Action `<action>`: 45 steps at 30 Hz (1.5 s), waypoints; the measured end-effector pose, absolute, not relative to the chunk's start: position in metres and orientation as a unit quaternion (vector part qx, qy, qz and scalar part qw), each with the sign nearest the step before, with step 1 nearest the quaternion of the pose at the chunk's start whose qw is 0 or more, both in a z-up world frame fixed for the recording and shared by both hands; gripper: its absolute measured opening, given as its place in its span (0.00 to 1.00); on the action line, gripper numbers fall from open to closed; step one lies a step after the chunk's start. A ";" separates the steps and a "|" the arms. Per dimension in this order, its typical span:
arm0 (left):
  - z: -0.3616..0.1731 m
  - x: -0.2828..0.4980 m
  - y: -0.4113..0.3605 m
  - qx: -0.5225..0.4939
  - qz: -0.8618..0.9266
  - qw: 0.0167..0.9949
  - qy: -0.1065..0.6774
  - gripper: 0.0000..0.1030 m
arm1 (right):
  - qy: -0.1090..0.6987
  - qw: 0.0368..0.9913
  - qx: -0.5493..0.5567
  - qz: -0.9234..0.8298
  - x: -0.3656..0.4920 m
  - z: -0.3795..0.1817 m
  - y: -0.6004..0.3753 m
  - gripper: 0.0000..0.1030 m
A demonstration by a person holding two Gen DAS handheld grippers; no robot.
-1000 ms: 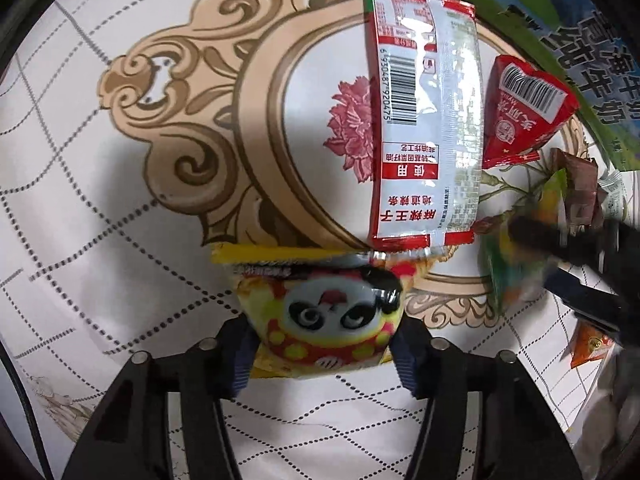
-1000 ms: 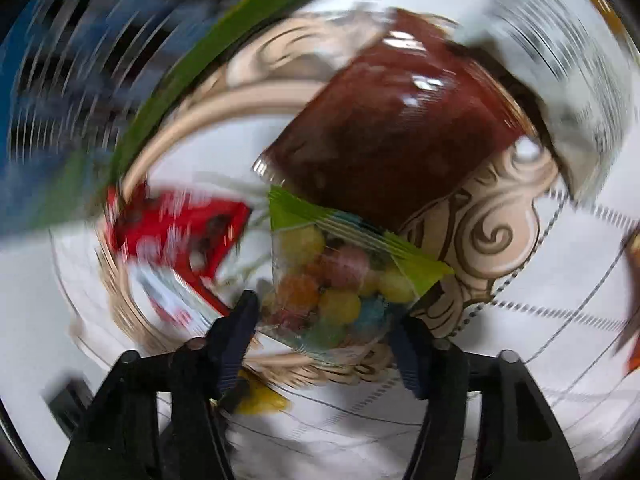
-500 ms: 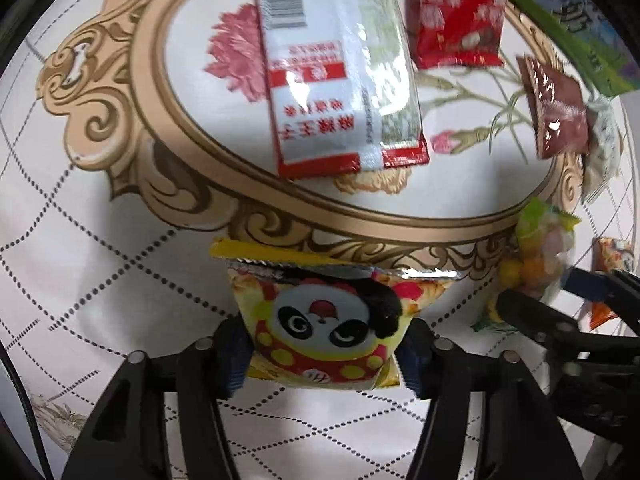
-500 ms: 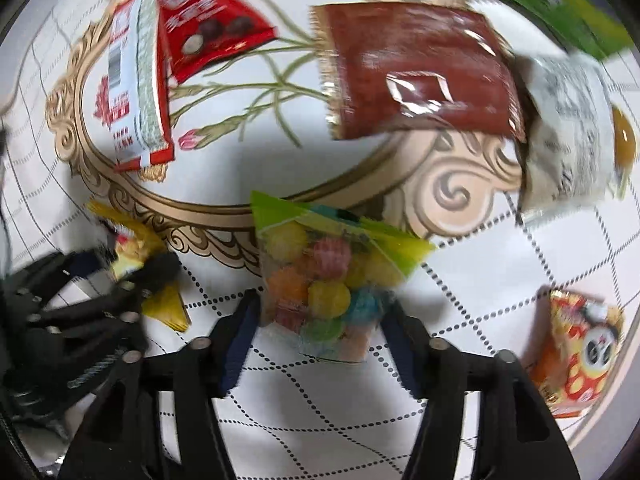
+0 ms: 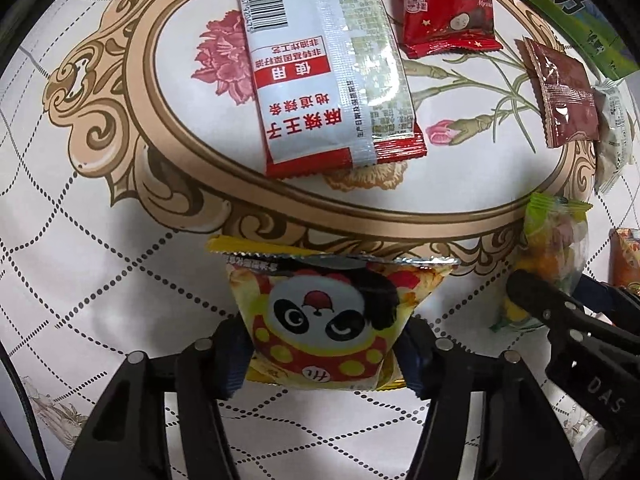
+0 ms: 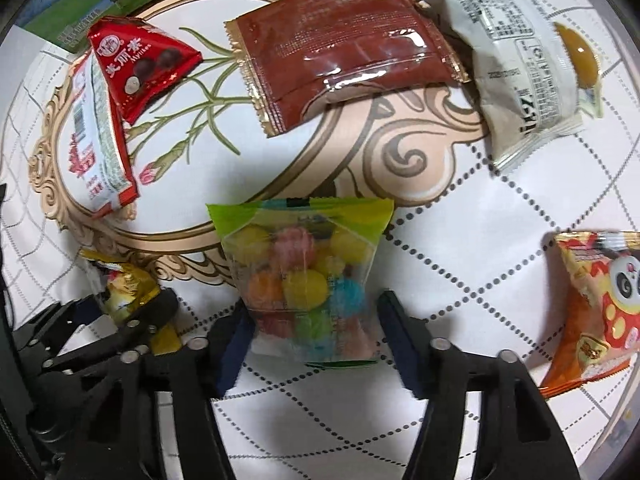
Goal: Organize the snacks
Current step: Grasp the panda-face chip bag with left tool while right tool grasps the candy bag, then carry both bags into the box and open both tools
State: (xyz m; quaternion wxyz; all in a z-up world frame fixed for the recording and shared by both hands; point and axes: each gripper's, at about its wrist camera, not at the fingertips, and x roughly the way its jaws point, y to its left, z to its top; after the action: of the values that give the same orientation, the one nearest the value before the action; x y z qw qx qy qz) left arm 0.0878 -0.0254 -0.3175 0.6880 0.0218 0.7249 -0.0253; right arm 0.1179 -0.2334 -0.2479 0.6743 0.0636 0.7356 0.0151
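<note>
A yellow panda snack packet (image 5: 328, 320) sits between the fingers of my left gripper (image 5: 326, 352). The pads press its sides as the jaws close, just above the patterned tablecloth (image 5: 80, 260). In the right wrist view a clear bag of coloured candy balls (image 6: 304, 280) with a green top is pinched by my right gripper (image 6: 312, 332), whose jaws are also closing. The two grippers stand side by side. The right gripper (image 5: 552, 292) shows at the left view's right edge, and the left gripper (image 6: 124, 312) at the right view's lower left.
Inside the cloth's gold oval lie a long red-and-white packet (image 5: 324, 68), a red chocolate packet (image 5: 444, 4) and a brown packet (image 6: 344, 48). Beyond are a white packet (image 6: 516, 76), a yellow jelly cup (image 6: 576, 56), a second panda packet (image 6: 596, 312) and a green-and-blue carton (image 6: 80, 12).
Both grippers have carried their packets off the gold oval toward the near, quilted part of the cloth. The right gripper has rolled, and the brown packet now lies farther up in its view.
</note>
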 end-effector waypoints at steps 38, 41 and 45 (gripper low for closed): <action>-0.078 0.221 -0.070 -0.039 -0.175 0.772 0.610 0.41 | 0.595 0.788 0.132 0.084 0.204 0.001 -0.302 0.48; -0.080 0.268 -0.089 -0.034 -0.170 0.766 0.619 0.41 | 0.582 0.802 0.115 0.073 0.241 0.008 -0.304 0.48; -0.103 0.312 -0.110 -0.031 -0.165 0.745 0.646 0.42 | 0.579 0.806 0.110 0.049 0.288 -0.005 -0.314 0.48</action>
State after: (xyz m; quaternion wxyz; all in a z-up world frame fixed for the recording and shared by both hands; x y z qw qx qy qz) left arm 0.3115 -0.1101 -0.1026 0.7446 -0.0310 0.6460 -0.1655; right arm 0.2877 -0.3138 -0.0046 0.8061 0.1103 0.5793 0.0491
